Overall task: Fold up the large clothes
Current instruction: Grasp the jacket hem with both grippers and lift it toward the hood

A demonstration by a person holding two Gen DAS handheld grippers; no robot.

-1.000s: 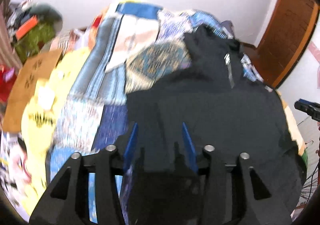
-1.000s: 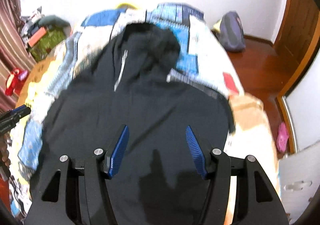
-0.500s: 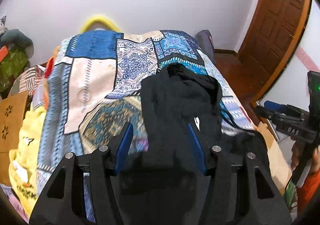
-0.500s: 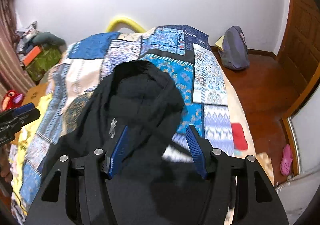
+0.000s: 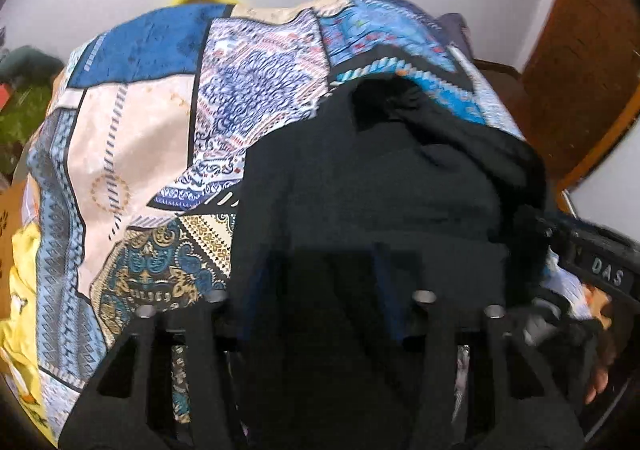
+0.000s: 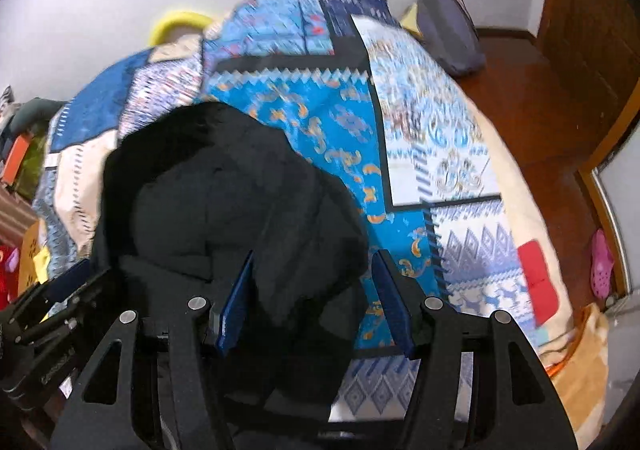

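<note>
A black hooded garment lies on a bed with a blue patchwork cover. Its hood points to the far end. My left gripper is open, low over the garment's dark cloth, which lies between and under the fingers; the blue pads are dim. In the right wrist view the same garment fills the left middle. My right gripper is open, with the garment's right edge between its blue pads. The other gripper shows at each view's edge, right and left.
The patchwork cover spreads to the right of the garment. A grey bag sits on the wooden floor by the wall. A wooden door stands at right. Yellow cloth and clutter lie at left.
Both grippers have moved forward along the garment toward the hood and dropped lower. The garment's lower part now lies bunched under the grippers. Both stay open.
</note>
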